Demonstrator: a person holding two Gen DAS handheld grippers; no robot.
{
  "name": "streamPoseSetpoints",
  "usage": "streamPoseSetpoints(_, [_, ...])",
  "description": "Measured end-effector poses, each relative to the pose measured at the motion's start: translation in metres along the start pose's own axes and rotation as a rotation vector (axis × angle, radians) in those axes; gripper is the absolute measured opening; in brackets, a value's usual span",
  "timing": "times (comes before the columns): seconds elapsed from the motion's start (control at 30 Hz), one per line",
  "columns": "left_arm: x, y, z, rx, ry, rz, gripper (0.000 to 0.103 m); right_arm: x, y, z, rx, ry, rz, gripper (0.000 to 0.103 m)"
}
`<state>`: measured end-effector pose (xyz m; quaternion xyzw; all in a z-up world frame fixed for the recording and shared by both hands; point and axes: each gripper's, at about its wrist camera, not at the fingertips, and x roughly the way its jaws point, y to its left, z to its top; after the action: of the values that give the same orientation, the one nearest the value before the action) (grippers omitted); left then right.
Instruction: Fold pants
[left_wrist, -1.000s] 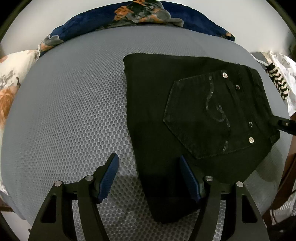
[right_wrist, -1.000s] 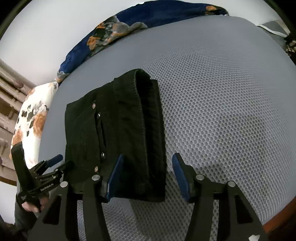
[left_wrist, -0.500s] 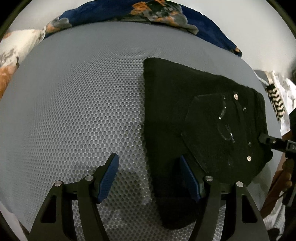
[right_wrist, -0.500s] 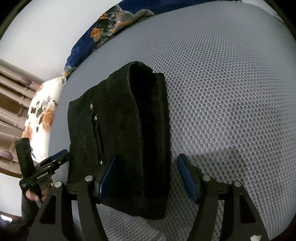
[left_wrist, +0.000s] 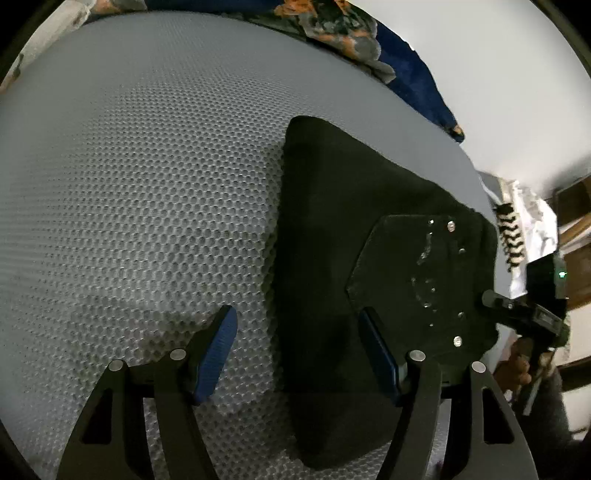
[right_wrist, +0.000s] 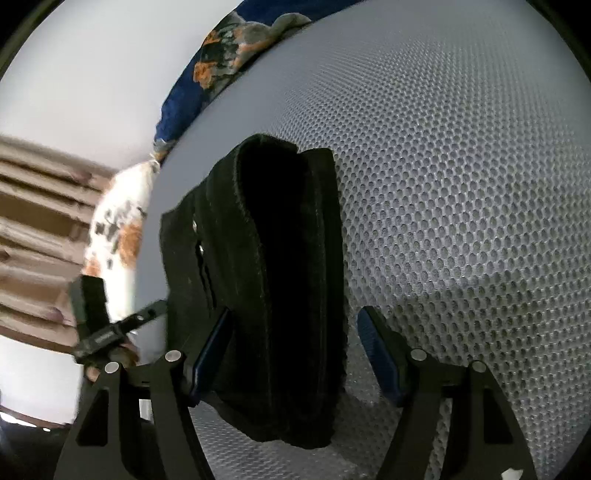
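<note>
On the grey mesh mattress (left_wrist: 147, 184) the black pants (left_wrist: 332, 240) lie as a compact, multi-layer bundle, back pocket (left_wrist: 424, 277) and rivets facing up. Right wrist view shows the stacked fold edges (right_wrist: 280, 258) end-on: several thick layers, rounded at the far end.

Step in hand (judgement): folding looks essentially complete; both tools are set at the near edge of the bundle, either to square it up or to make one last fold or lift. Which of these I cannot tell.

Left gripper (left_wrist: 295, 354): jaws spread wide, holding nothing. Its left pad (left_wrist: 216, 354) is over bare mattress; its right pad (left_wrist: 376, 358) is over the cloth, so the bundle's left edge runs up between the fingers. Whether that pad touches the denim is unclear, black on black.

Right gripper (right_wrist: 295, 354): jaws likewise apart, nothing clamped. The bundle's near end sits between the fingers, closer to the left pad (right_wrist: 210, 354); the right pad (right_wrist: 376, 354) stands clear of the cloth over mesh. The near end appears to droop toward the camera, possibly over the mattress edge, though lens distortion makes this uncertain.

Each tool appears at the other view's margin, flanking the bundle.

Next move calls for: jaws brought over all layers before closing, a catch deep enough that no inner layer slips out, and both sides raised together to keep the stack aligned.
</note>
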<state>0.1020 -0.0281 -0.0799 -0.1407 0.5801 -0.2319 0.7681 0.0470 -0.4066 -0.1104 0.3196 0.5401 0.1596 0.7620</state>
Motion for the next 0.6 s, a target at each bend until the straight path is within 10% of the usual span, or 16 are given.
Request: streamPoseSetpoints(0.6, [0.021, -0.023, 0.019, 0.011, 0.023, -0.141, 0.068, 0.022, 0.001, 0.021, 0.029, 0.023, 0.163, 0.052])
